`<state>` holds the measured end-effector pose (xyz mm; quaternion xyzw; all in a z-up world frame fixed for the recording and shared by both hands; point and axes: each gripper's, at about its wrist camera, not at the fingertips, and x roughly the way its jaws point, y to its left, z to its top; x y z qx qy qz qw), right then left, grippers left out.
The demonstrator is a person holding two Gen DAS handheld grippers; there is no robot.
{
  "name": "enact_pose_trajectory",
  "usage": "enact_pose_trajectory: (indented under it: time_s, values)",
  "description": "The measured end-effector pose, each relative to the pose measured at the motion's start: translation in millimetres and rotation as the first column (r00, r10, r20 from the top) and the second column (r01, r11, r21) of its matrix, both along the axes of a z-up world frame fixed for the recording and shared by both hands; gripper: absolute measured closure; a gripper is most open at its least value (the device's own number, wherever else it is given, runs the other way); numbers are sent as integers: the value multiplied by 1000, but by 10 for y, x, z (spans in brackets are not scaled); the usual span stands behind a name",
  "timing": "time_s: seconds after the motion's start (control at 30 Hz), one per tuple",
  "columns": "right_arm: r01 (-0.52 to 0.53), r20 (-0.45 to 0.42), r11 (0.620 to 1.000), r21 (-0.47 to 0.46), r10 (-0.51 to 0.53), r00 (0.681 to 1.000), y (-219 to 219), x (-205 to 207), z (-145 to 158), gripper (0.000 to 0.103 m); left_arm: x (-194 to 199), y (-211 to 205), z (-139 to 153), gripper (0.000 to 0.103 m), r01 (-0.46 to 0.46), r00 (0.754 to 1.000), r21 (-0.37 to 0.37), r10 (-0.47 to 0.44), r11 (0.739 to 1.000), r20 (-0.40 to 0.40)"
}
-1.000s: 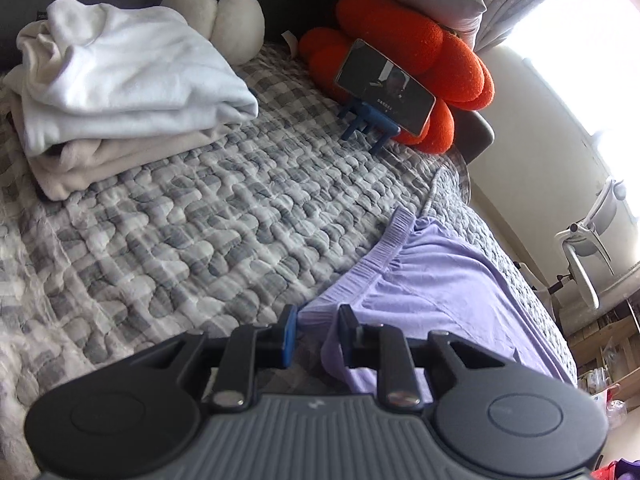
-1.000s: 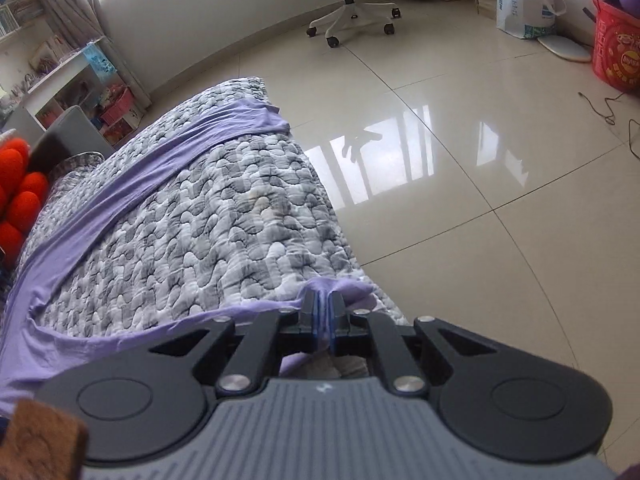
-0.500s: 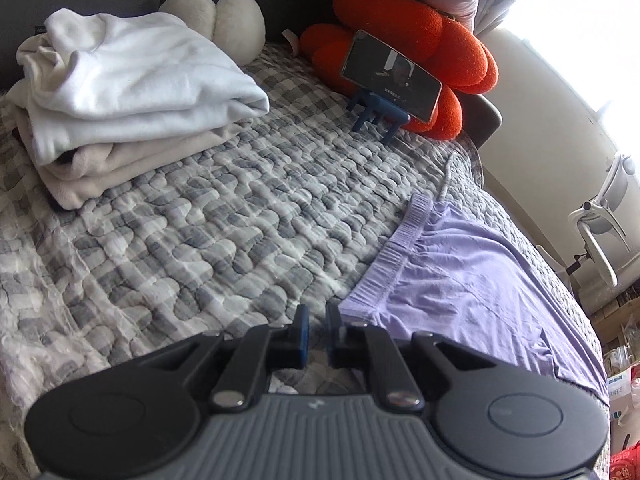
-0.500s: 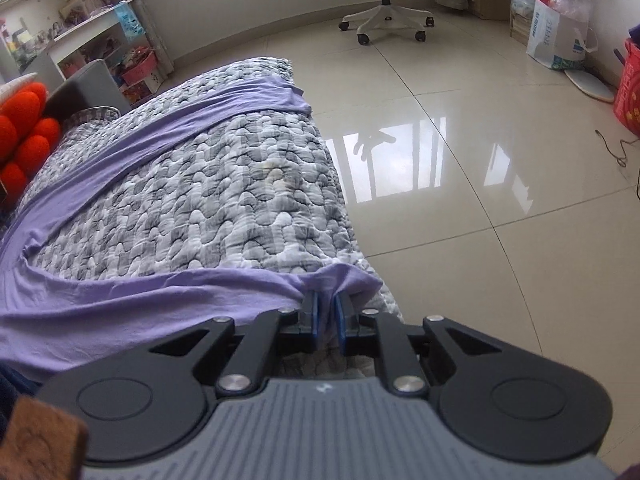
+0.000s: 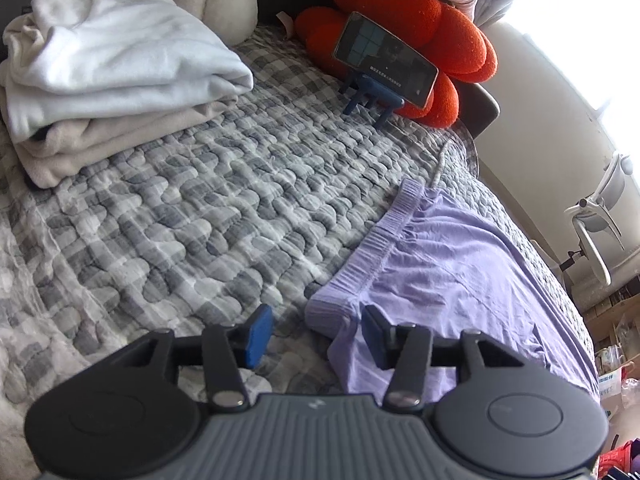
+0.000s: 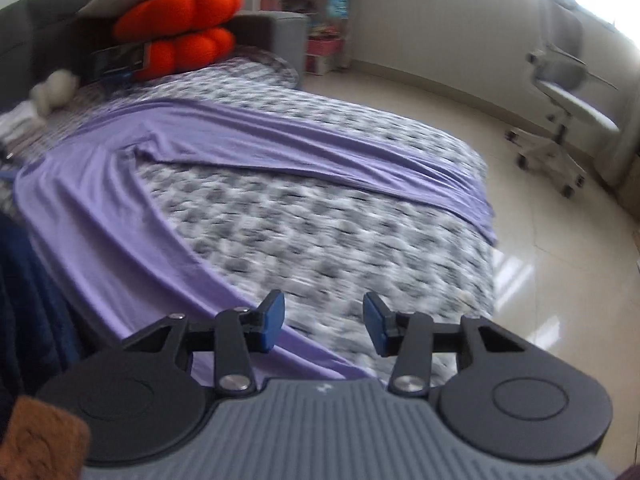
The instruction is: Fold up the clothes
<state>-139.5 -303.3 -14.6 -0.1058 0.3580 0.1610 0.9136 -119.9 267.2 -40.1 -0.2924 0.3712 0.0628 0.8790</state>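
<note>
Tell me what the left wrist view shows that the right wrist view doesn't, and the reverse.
Only the left wrist view shows the trousers' elastic waistband and the folded white and beige clothes stacked on the bed, plus the open left gripper.

Only the right wrist view shows both trouser legs spread toward the foot of the bed, the floor, and the open right gripper.

Both show the purple trousers, checked quilt, orange cushion, phone and office chair.

1. Bed (image 5: 208, 216): grey-white checked quilt cover.
2. Lilac trousers (image 6: 100, 216) spread flat, legs apart, reaching the foot edge.
3. Folded white and beige stack (image 5: 108, 80) near the head.
4. Phone on blue stand (image 5: 384, 60) before orange cushion (image 5: 444, 40).
</note>
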Motion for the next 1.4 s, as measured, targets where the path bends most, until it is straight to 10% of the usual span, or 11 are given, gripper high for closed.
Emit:
enact_pose_trajectory:
  time_s: [0.17, 0.23, 0.3, 0.43, 1.1, 1.4]
  values:
    - [-175, -54, 982, 68, 179, 982, 533, 318, -93, 55, 68, -59, 8, 58, -2, 1000, 42, 2, 999, 4]
    - [-231, -86, 969, 82, 238, 968, 724, 413, -149, 56, 71, -78, 4, 77, -3, 1000, 60, 3, 998, 0]
    - [-289, -113, 955, 73, 295, 949, 902, 461, -213, 90, 45, -80, -4, 80, -12, 1000, 64, 12, 998, 10]
    - [-318, -116, 948, 6, 317, 941, 1064, 440, -192, 103, 3, -102, 47, 81, -13, 999, 112, 9, 994, 36]
    - [-154, -48, 984, -87, 150, 988, 1046, 633, -264, 102, -41, -129, 11, 76, -10, 998, 134, 3, 991, 57]
    - [-197, -45, 977, 83, 201, 979, 1119, 697, -94, 88, -63, -60, 85, 63, -42, 996, 126, 32, 991, 78]
